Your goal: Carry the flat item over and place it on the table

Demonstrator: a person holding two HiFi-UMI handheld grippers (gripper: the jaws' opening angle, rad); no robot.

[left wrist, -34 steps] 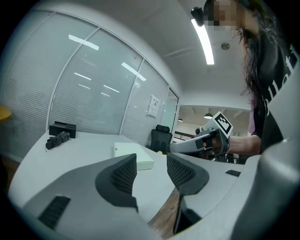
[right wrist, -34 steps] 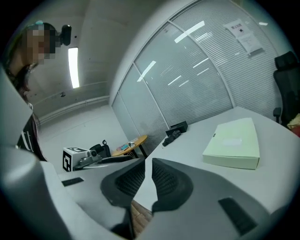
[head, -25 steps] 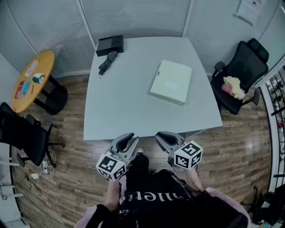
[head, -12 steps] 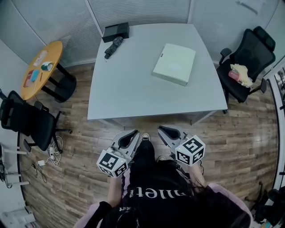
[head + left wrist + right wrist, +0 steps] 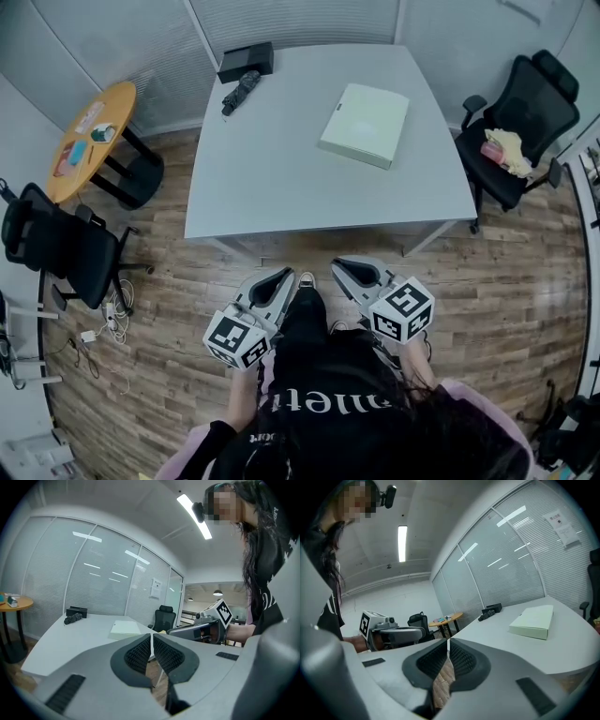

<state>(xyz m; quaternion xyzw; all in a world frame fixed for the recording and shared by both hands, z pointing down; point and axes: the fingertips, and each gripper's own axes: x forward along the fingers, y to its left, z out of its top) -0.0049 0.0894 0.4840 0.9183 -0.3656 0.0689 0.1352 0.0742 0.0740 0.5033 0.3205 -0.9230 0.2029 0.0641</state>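
The flat item, a pale green box (image 5: 364, 125), lies on the right half of the grey table (image 5: 281, 178); it also shows as the box (image 5: 124, 628) in the left gripper view and as the box (image 5: 533, 620) in the right gripper view. My left gripper (image 5: 281, 275) and right gripper (image 5: 339, 265) hang side by side close to my body, over the wood floor, short of the table's near edge. The left gripper (image 5: 151, 635) is shut with its pads together on nothing. So is the right gripper (image 5: 448, 642).
A black case (image 5: 246, 62) and a folded dark umbrella (image 5: 238, 94) sit at the table's far left corner. A round wooden side table (image 5: 92, 141) and a black chair (image 5: 52, 258) stand at the left. Another office chair (image 5: 525, 122) with a cloth on it is at the right.
The table has slid farther from me in the head view, so both grippers now hang well short of its edge. The box has not moved on the table.
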